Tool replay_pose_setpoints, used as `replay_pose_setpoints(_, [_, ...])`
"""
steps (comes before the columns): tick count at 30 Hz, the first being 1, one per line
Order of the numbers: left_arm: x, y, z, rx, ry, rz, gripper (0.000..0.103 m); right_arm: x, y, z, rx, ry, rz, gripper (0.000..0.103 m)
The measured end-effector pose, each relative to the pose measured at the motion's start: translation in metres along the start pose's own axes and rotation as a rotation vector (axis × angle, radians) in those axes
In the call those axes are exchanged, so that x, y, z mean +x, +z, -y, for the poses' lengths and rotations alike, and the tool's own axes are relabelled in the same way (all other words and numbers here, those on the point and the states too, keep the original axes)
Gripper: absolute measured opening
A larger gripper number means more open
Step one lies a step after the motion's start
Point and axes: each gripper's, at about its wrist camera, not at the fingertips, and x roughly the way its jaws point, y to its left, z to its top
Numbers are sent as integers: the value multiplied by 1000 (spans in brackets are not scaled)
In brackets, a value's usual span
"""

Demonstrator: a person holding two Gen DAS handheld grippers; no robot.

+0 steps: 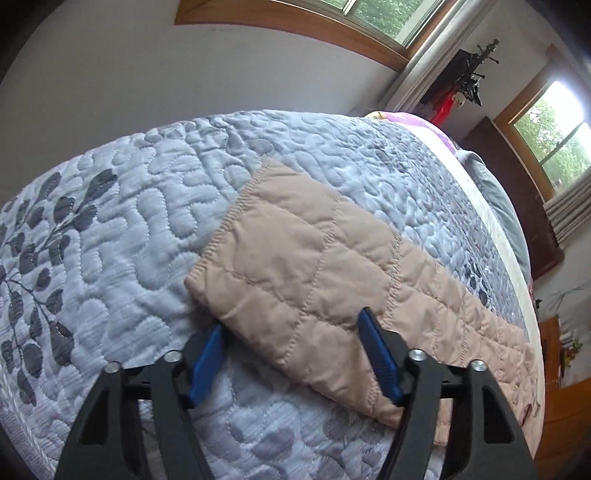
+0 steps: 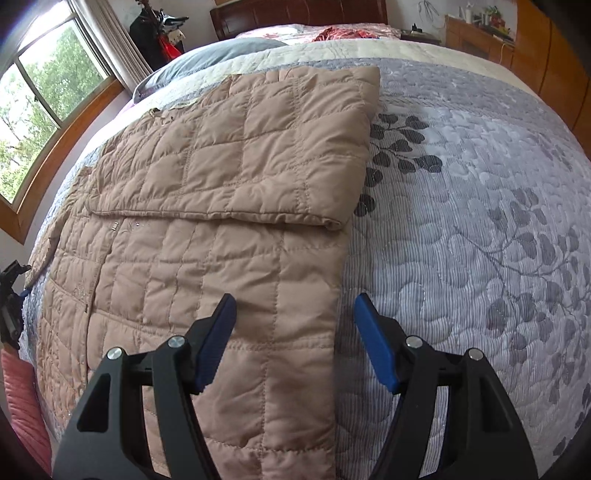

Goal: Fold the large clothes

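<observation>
While both grippers stand wide with nothing between their blue pads, the left gripper straddles the near corner of a tan quilted jacket, and the right gripper hangs over the jacket's right edge. That jacket lies flat on a grey leaf-patterned bedspread, one sleeve folded across its upper part. Farther off sit a grey pillow, a dark headboard and a window.

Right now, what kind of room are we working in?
Most likely a home bedroom: the tan quilted coat lies on a bed with a grey leaf-print bedspread, a wooden headboard behind it, and wood-framed windows.
</observation>
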Motion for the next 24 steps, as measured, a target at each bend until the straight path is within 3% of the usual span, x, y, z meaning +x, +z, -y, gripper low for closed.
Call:
replay_pose_setpoints(4, [4, 5, -6, -18, 29, 12, 27, 7, 0, 1, 6, -5, -15, 66])
replay_pose_setpoints(8, [3, 4, -14, -21, 8, 16, 10, 11, -1, -1, -1, -15, -17, 68])
replay_pose_setpoints(11, [4, 3, -15, -34, -10, 18, 6, 12, -2, -2, -3, -18, -16, 68])
replay_pose_setpoints(16, [-14, -1, 2, 10, -16, 84, 3, 4, -3, -2, 8, -12, -7, 67])
replay_pose_setpoints(21, [-62, -18, 48, 136, -112, 192, 3, -17, -8, -12, -15, -3, 30, 67])
replay_pose_setpoints(24, [-86, -38, 88, 241, -200, 213, 3, -24, -13, -22, -34, 13, 31, 67])
